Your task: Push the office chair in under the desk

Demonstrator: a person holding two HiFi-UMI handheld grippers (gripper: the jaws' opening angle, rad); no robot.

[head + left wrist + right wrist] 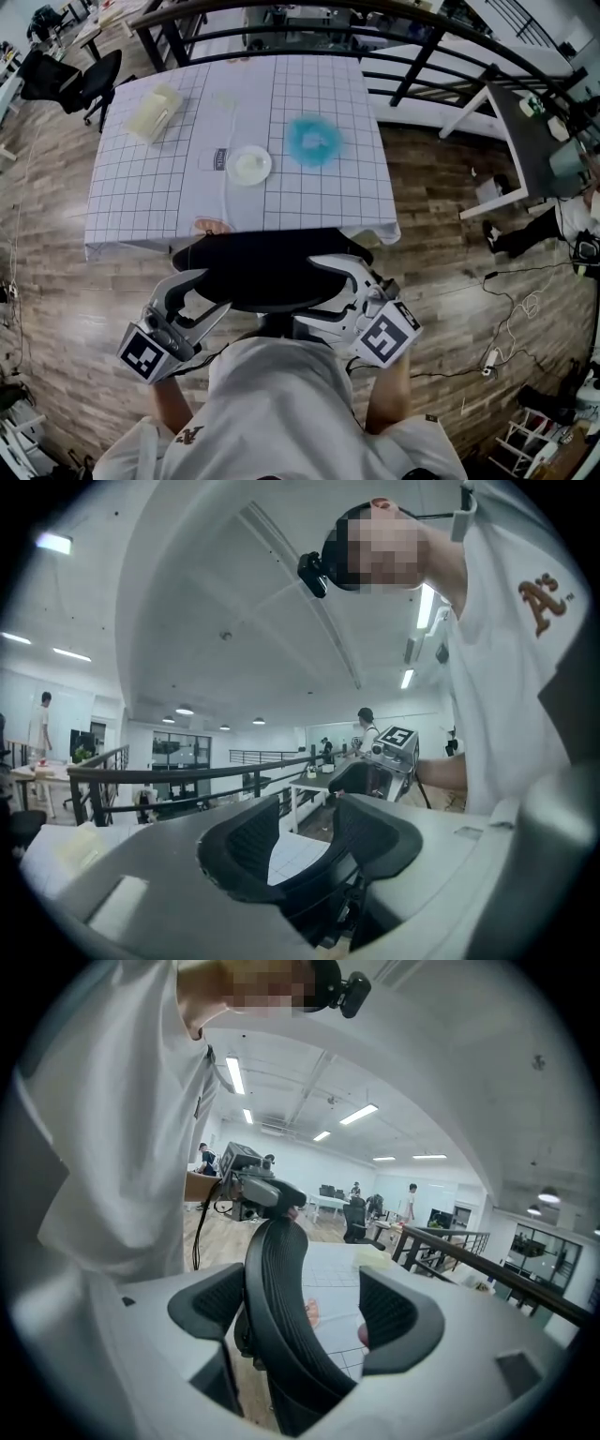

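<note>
The black mesh office chair [272, 272] stands with its backrest at the near edge of the desk [150, 202], which wears a white grid cloth. My right gripper [342, 274] is at the backrest's right end. In the right gripper view the backrest [281, 1335] runs up between the jaws of the right gripper [307, 1312], against the left pad and clear of the right one. My left gripper [202, 286] is at the backrest's left end. In the left gripper view the left gripper [305, 832] is open with nothing between its jaws, and the backrest's far end [361, 780] shows beyond.
On the desk are a white plate [249, 164], a blue ring-shaped thing [314, 141] and a pale box [155, 112]. A black railing [403, 66] runs behind. Another black chair [89, 80] stands far left. Cables [506, 309] lie on the wooden floor at right, near a person [562, 220].
</note>
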